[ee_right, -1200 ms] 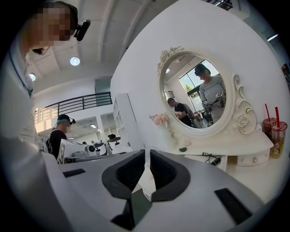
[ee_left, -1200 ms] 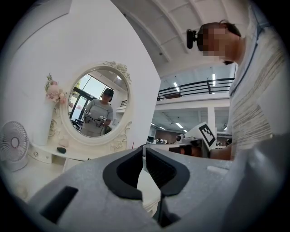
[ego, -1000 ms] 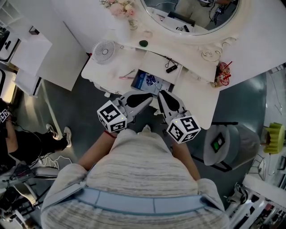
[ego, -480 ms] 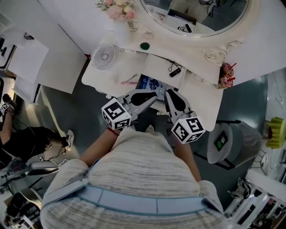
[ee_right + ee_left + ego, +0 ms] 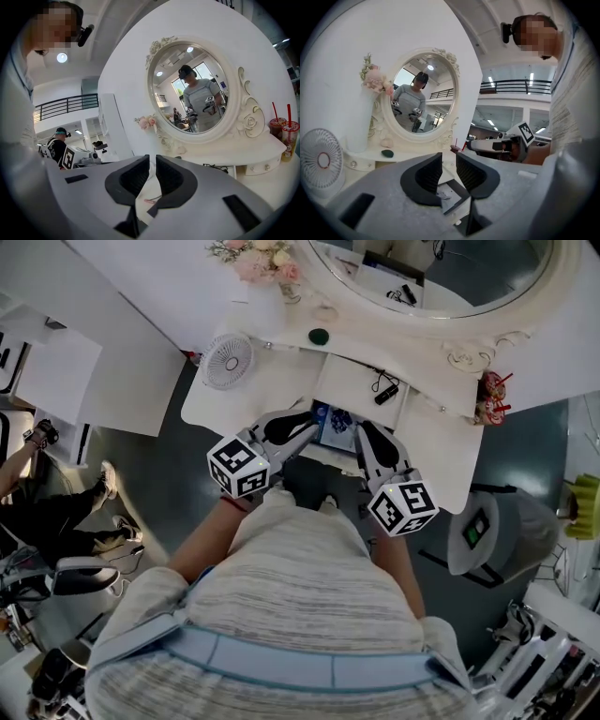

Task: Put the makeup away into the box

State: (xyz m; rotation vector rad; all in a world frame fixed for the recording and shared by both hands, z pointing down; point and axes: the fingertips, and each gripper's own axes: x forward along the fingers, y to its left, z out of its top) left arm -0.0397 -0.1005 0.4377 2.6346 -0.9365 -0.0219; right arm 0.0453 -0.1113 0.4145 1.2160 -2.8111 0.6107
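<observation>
- Box [image 5: 333,426], blue with a white pattern, lies at the front edge of the white desk [image 5: 267,390], between the tips of both grippers.
- Left gripper [image 5: 307,420]: its fingers [image 5: 425,177] stand narrow, they have just been opening, and nothing is between them.
- Right gripper [image 5: 367,435]: the fingers are also narrow and hold nothing.
- Small fan [image 5: 227,360] stands on the left part of the desk, well apart from the box.

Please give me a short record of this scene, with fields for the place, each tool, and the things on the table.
place: white dressing table with oval mirror
left tool: jaws have just been opening, slightly apart, empty
right tool: jaws a narrow gap apart, empty
on table: small fan, blue patterned box, green object
</observation>
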